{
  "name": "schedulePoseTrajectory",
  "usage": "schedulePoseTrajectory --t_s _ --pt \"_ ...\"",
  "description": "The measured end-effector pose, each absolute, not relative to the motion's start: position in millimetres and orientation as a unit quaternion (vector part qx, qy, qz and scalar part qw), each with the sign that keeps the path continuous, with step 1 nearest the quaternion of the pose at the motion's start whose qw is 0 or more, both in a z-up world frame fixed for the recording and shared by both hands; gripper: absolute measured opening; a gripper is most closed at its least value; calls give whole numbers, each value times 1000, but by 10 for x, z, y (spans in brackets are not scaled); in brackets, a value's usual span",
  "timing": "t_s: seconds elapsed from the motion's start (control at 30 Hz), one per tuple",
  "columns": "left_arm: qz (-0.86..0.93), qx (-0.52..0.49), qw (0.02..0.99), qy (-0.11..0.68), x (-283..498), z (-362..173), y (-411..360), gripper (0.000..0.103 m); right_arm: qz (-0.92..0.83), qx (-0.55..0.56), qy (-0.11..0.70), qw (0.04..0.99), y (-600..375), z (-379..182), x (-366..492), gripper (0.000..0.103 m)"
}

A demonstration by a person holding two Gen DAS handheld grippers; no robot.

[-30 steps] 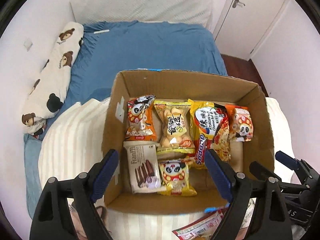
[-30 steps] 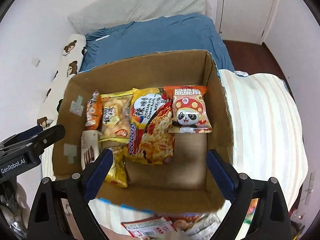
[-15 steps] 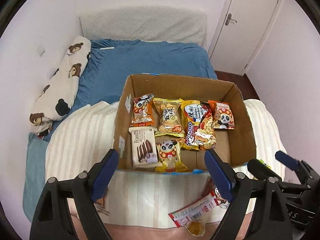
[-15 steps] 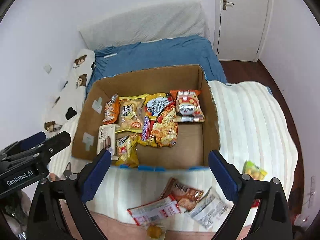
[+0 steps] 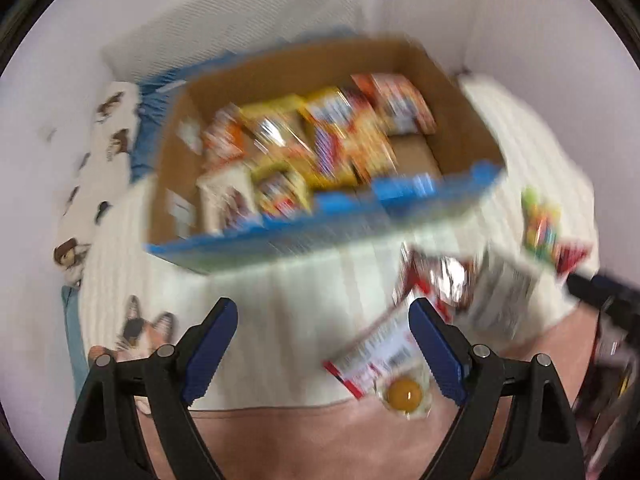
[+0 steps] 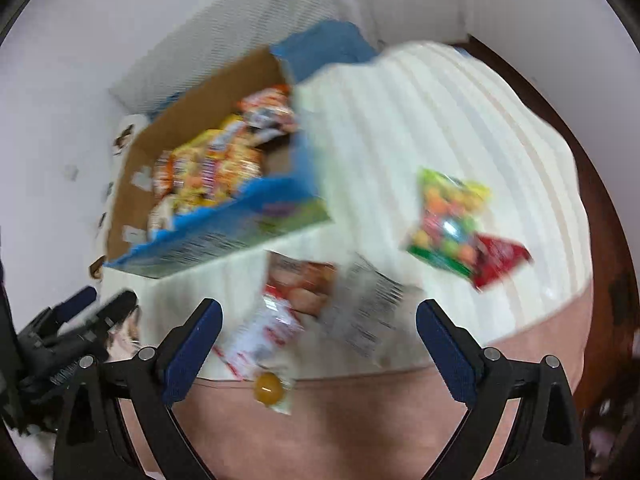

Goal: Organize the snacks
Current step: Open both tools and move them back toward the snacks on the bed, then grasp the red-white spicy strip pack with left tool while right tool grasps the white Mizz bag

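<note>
Both views are motion-blurred. A cardboard box (image 5: pixel 460 92) with a blue front edge stands on the striped blanket and holds several snack packets (image 5: pixel 304 148); it also shows in the right wrist view (image 6: pixel 140 168). Loose packets lie in front of it: a red-and-white packet with a yellow sweet (image 5: pixel 380 356) (image 6: pixel 268 332), a silver packet (image 6: pixel 368 312), a colourful candy bag (image 6: pixel 448 220) and a red packet (image 6: pixel 500 260). My left gripper (image 5: pixel 324 344) is open and empty above the blanket's front. My right gripper (image 6: pixel 318 344) is open and empty over the loose packets.
A striped cream blanket (image 6: pixel 440 120) covers the blue bed (image 6: pixel 332 40). A bear-print pillow (image 5: pixel 100 152) lies at the left by the wall. A pink sheet edge (image 5: pixel 320 432) runs along the front. A cat-print item (image 5: pixel 136 332) lies at front left.
Both grippers have pulled back and swung down from over the box towards the loose packets at the blanket's front. The box now sits farther away. Both stay open.
</note>
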State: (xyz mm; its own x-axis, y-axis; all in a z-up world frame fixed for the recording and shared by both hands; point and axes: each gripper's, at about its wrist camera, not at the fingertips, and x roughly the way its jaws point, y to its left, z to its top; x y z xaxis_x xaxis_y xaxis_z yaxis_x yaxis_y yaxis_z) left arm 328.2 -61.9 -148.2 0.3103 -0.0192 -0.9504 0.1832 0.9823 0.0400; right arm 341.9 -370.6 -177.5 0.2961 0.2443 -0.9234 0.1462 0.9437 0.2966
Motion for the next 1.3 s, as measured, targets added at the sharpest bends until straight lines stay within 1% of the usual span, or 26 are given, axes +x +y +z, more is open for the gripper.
schedulePoseTrajectory --t_s 0.17,0.33,0.37,0.4,0.43,0.47,0.5,0.53,0.7,0.8,0.83,0.9,0.93,1.03,1.17,1.23,1.27,1.3 --pt "-110 165 749 632 3247 -2205 -1151 88 0 196 613 765 -4051 -2140 3349 100" --pt "-130 225 705 660 3233 -2762 -1422 88 -13 245 624 742 -4158 -2484 3383 99" --pt "-132 219 703 663 3245 -2823 -1424 85 -11 249 624 740 -4138 -2532 3400 99" --pt "-131 208 706 664 3257 -2845 -1404 74 -12 248 627 738 -4102 -2595 3431 98" --pt "-127 194 709 666 3276 -2842 -1372 66 -15 247 629 737 -4071 -2634 3452 97" --pt "-120 173 713 668 3294 -2821 -1321 63 -15 244 631 736 -4031 -2674 3478 94" --pt "-111 152 716 672 3316 -2799 -1257 61 -17 237 632 738 -3972 -2711 3515 94" --pt "-103 132 717 676 3333 -2784 -1194 61 -21 228 635 738 -3919 -2750 3547 94" --pt "-32 -28 704 709 3383 -2808 -578 60 -53 179 661 727 -3643 -3032 3705 94" --pt "-8 -88 694 715 3336 -2830 -316 60 -62 117 675 726 -3448 -3173 3777 94" --pt "-7 -93 692 716 3327 -2833 -283 60 -58 93 678 727 -3381 -3200 3784 94" --pt "-2 -99 693 714 3328 -2836 -190 61 -35 34 675 736 -3231 -3189 3752 85" --pt "-1 -98 693 714 3318 -2839 -176 61 -24 8 673 739 -3170 -3176 3722 78" --pt "-1 -96 692 715 3243 -2875 -87 61 17 -60 672 738 -3018 -3141 3582 75" --pt "-18 -83 690 719 3230 -2902 -135 61 73 -134 689 708 -2876 -3170 3305 75" --pt "-42 -85 687 720 3199 -2887 -183 61 87 -124 706 692 -2881 -3182 3240 78" --pt "-52 -90 685 721 3256 -2898 -221 61 88 -111 711 689 -2900 -3175 3232 90" --pt "-61 -95 683 722 3241 -2906 -224 62 93 -75 716 687 -2943 -3157 3224 97"
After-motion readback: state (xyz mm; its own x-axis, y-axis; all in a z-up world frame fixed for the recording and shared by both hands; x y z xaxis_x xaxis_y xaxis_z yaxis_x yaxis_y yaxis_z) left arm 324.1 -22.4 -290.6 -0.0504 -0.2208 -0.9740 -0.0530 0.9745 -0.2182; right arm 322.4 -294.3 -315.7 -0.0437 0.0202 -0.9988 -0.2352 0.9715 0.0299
